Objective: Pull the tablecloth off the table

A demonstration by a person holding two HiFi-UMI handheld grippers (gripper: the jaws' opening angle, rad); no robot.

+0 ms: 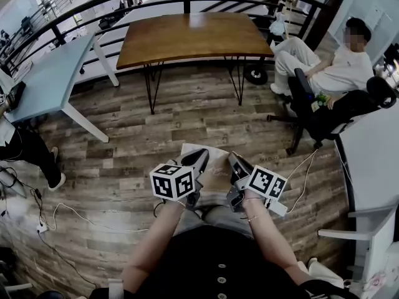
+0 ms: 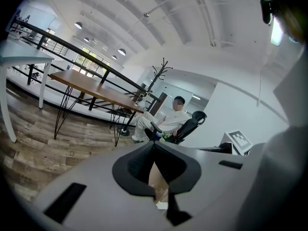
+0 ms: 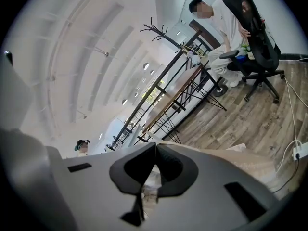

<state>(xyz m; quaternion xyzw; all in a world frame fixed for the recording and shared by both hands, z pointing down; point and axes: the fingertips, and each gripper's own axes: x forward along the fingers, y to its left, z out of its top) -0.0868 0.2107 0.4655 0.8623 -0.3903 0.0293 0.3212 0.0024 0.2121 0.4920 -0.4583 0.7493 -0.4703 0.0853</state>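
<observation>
Two items: left gripper (image 1: 199,159) and right gripper (image 1: 237,166), each clamped on cloth (image 1: 216,170), table (image 1: 193,36) already bare; hold your grips even so neither cloth corner slips free.

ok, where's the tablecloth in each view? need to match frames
Head view: tablecloth lower centre, a bunched beige patch over the floor.
Left gripper view: tablecloth low centre, a beige strip in the jaw gap.
Right gripper view: tablecloth low centre in the jaw gap.
Shared landmark: wooden table top centre in the head view, left in the left gripper view, centre in the right gripper view.
</observation>
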